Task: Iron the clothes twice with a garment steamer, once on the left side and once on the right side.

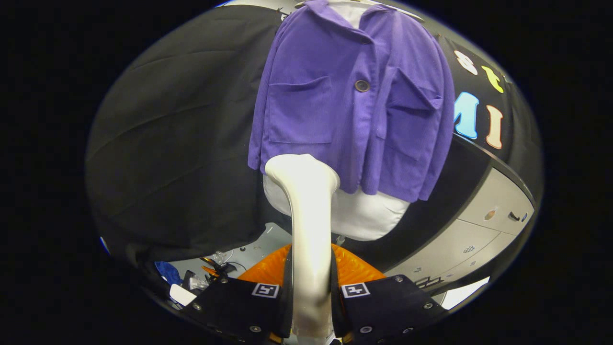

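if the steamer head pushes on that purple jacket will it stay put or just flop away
Likely gives: the purple jacket hangs loose, hem free. The white torso form behind it probably backs the push. The gripper is clamped on the steamer.

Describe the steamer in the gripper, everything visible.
The garment steamer is a smooth, glossy white plastic wand, upright, handle clamped between both fingers of the gripper. It widens to a rounded head at the top, bent leftward, level with the purple jacket's lower hem; actual contact cannot be told. No steam visible.
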Demonstrator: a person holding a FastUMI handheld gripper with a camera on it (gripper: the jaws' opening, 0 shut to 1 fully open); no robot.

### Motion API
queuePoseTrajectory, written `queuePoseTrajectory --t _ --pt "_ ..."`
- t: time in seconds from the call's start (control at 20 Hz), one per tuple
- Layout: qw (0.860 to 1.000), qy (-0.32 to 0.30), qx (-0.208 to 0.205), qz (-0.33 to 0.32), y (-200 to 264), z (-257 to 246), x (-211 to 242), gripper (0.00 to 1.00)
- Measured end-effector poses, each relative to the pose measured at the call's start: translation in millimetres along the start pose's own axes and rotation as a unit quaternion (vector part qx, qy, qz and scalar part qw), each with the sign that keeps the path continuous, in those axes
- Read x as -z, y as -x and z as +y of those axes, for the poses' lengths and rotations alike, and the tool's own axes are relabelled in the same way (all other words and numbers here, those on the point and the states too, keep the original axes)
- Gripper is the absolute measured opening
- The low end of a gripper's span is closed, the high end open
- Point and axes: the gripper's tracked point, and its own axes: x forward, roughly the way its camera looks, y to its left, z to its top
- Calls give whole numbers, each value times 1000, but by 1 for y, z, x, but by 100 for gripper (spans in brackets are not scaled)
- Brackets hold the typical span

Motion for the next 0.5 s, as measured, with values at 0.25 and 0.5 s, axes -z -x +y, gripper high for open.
queuePoseTrajectory --t 0.25,0.5 --pt "997 -45 16 -59 69 -51 -30 33" --pt "982 -88 48 -159 154 -123 -63 33"
